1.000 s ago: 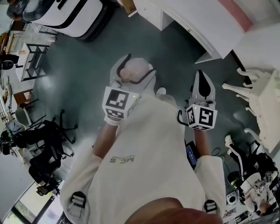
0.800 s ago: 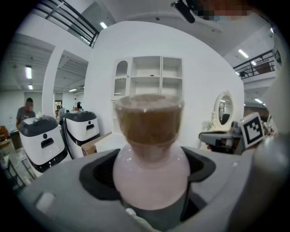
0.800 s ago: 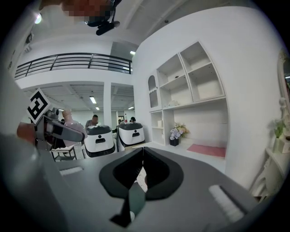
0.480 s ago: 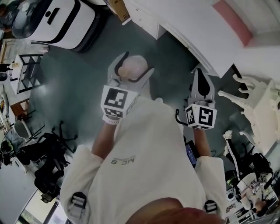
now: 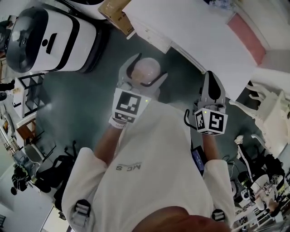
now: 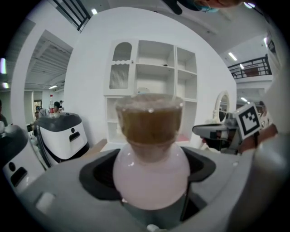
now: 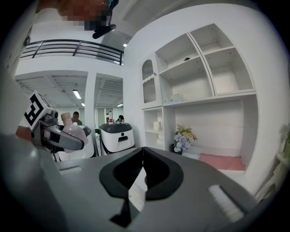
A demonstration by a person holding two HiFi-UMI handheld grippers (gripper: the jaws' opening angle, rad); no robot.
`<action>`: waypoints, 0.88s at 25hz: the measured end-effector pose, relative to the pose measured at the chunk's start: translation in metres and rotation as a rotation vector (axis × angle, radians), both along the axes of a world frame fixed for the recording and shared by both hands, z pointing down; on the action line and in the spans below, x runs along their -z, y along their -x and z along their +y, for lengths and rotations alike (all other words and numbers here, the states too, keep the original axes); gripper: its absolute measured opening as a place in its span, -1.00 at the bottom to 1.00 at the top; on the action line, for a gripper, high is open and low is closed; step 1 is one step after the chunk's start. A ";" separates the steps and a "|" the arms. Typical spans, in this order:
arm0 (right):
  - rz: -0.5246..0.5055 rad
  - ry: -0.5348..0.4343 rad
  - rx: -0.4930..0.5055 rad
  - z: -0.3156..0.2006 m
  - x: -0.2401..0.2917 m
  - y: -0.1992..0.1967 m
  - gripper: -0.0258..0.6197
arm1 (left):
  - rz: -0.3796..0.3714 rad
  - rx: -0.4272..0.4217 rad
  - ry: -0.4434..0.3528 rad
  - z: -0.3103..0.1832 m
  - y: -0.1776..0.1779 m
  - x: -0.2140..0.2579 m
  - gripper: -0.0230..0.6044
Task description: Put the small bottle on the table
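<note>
A small round pink bottle (image 5: 148, 69) with a brownish cork top (image 6: 150, 118) sits between the jaws of my left gripper (image 5: 141, 72), which is shut on it and holds it above the grey floor. Its pale bulb (image 6: 151, 174) fills the left gripper view, and the bottle (image 7: 73, 132) also appears at the left of the right gripper view. My right gripper (image 5: 212, 81) is shut with nothing in it, its jaw tips together (image 7: 142, 152). The white table (image 5: 199, 31) lies just ahead of both grippers.
A white and black robot base (image 5: 50, 38) stands on the floor at the left. A cardboard box (image 5: 115, 13) sits by the table's near corner. White shelving with a flower pot (image 7: 183, 139) rises ahead. White chairs (image 5: 272, 113) stand at the right, dark office chairs (image 5: 41, 176) at lower left.
The person has walked forward: the table and the white robot base have come closer. Both grippers keep their pose, the left still holding the bottle.
</note>
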State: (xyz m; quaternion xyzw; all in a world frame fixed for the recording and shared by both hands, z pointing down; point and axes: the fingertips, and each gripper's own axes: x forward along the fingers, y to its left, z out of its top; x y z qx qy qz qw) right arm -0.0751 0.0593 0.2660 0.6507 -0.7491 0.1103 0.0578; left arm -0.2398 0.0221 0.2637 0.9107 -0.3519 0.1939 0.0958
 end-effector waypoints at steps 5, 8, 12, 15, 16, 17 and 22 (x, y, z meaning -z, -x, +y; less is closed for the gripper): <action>0.023 0.000 -0.018 -0.047 0.004 0.014 -0.92 | 0.008 -0.055 -0.003 -0.059 -0.002 0.001 0.35; 0.028 0.018 -0.018 -0.070 0.000 0.002 -0.92 | 0.008 -0.072 0.017 -0.086 -0.019 -0.005 0.35; 0.024 0.035 -0.008 -0.116 -0.005 -0.018 -0.92 | -0.009 -0.092 0.046 -0.129 -0.046 -0.016 0.35; 0.022 0.041 0.010 -0.150 -0.010 -0.034 -0.92 | -0.029 -0.097 0.066 -0.157 -0.069 -0.028 0.35; 0.019 0.046 0.014 -0.158 -0.016 -0.046 -0.92 | -0.036 -0.101 0.072 -0.164 -0.083 -0.035 0.35; 0.017 0.051 0.019 -0.164 -0.024 -0.062 -0.92 | -0.041 -0.105 0.077 -0.169 -0.102 -0.043 0.35; 0.032 0.064 0.043 -0.202 -0.061 -0.132 -0.92 | -0.062 -0.134 0.090 -0.200 -0.185 -0.080 0.35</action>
